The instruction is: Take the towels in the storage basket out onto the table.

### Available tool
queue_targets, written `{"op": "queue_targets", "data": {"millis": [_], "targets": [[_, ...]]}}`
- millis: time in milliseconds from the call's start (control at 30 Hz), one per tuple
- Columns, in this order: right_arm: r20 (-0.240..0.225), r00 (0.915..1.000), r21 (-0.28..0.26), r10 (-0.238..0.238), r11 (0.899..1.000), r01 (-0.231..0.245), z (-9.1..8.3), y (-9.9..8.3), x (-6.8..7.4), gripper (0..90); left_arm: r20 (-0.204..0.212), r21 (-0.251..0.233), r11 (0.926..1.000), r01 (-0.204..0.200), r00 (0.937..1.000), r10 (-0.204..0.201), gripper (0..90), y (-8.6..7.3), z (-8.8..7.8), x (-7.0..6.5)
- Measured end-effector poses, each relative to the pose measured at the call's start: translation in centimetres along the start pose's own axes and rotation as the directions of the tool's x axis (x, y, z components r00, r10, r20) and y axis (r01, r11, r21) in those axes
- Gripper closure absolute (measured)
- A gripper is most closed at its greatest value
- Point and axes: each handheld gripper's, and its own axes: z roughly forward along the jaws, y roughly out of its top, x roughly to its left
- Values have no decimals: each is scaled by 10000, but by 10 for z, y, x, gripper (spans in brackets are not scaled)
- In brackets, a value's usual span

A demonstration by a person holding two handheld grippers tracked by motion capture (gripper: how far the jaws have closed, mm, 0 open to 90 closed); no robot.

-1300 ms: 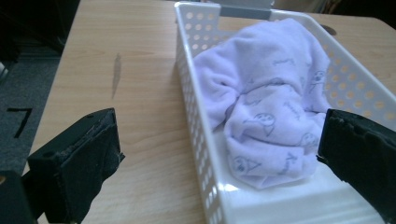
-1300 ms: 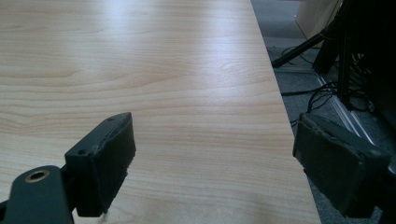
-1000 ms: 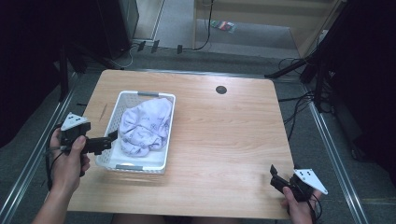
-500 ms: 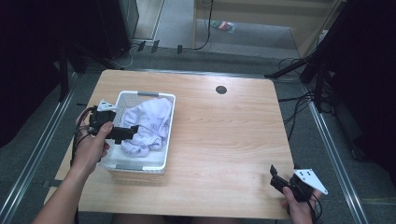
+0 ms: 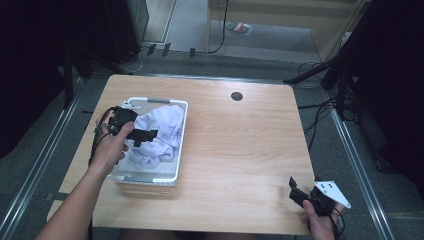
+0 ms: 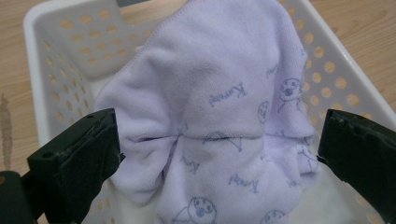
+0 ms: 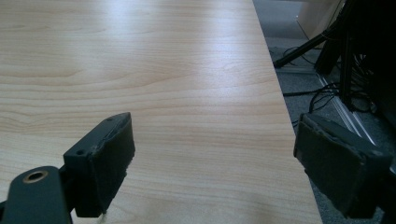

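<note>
A white perforated basket (image 5: pixel 180 131) (image 6: pixel 56 56) stands on the left half of the wooden table (image 5: pixel 240 145). Inside it lies a crumpled pale lilac towel (image 5: pixel 159 132) (image 6: pixel 219 116) with small printed figures. My left gripper (image 5: pixel 145 136) (image 6: pixel 217 158) hovers over the basket, open, its jaws spread either side of the towel's bunched middle without holding it. My right gripper (image 5: pixel 296 190) (image 7: pixel 212 163) is open above the table's near right corner, nothing between its jaws.
A round cable hole (image 5: pixel 236 96) sits near the table's far edge. The table's right edge (image 7: pixel 280 107) runs close beside the right gripper, with cables and stand legs (image 7: pixel 327 60) on the floor beyond. Bare wood spans the table's middle and right.
My left hand has moved from beside the basket's left wall up and over it, bringing the gripper above the towel. The right gripper has stayed where it was.
</note>
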Motion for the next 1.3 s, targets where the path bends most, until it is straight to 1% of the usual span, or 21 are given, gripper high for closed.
{"op": "queue_targets", "data": {"millis": [33,67,133,200,267,433,467,500,600,633,667,733,800,933,967,1033,1167,1200,1233,1267,1300], "targets": [[3,10000,5,3,10000,-3,0,0,0,128,-29,17,10000,87,10000,-87,0,1,4,-1],[10,10000,14,13,10000,-13,0,0,0,128,9,172,9998,52,10000,-52,0,3,9,-2],[5,10000,10,5,10000,-5,0,0,0,128,43,232,9997,49,10000,-50,0,4,12,-3],[0,10000,26,17,10000,-17,0,0,0,128,-4,399,9992,78,10000,-78,0,6,22,-6],[-8,10000,44,38,10000,-38,0,0,0,128,-2,462,9989,102,9999,-102,0,7,25,-7],[-16,10000,42,32,10000,-32,0,0,0,128,-106,961,9949,289,9996,-280,0,10,40,-8],[-16,10000,42,32,10000,-32,0,0,0,128,-13,1016,9944,303,9995,-304,0,11,43,-8],[-28,10000,38,26,10000,-26,0,0,-1,128,433,1138,9927,401,9980,-453,0,12,48,-10],[-35,10000,58,23,10000,-22,0,0,0,128,275,1354,9903,329,9989,-370,0,13,52,-13],[-35,10000,58,23,10000,-22,0,0,0,128,254,1323,9902,452,9985,-490,0,13,55,-14],[-39,10000,53,19,10000,-19,0,0,-1,128,253,1515,9875,425,9986,-469,0,14,57,-14],[-50,10000,69,16,10000,-16,0,0,-1,128,203,1619,9856,479,9984,-519,0,15,65,-19],[-53,10000,68,7,10000,-7,1,0,-1,128,167,1712,9841,475,9986,-511,0,16,67,-20],[-59,10000,74,-3,10000,4,1,0,0,128,-148,1904,9796,636,9980,-619,0,18,75,-23],[-61,10000,68,-3,10000,3,1,0,0,128,-412,2192,9721,837,9962,-765,0,19,80,-23],[-53,10000,74,5,10000,-5,1,0,0,128,-705,2437,9650,972,9941,-823,0,18,86,-22],[-54,10000,79,3,10000,-2,1,0,0,128,-1129,2472,9621,1153,9896,-896,0,18,93,-24],[-49,10000,87,-1,10000,2,1,0,0,128,-1129,2472,9621,1153,9896,-896,0,18,93,-24],[-34,10000,110,24,9999,-24,1,0,0,128,-1296,2645,9590,1019,9891,-694,0,19,96,-27],[-25,10000,111,22,9999,-22,1,0,0,128,-1461,2644,9599,935,9877,-560,0,18,98,-29],[-33,10000,91,-1,10000,1,1,0,0,128,-1449,2773,9572,830,9885,-437,0,18,99,-30]]}}
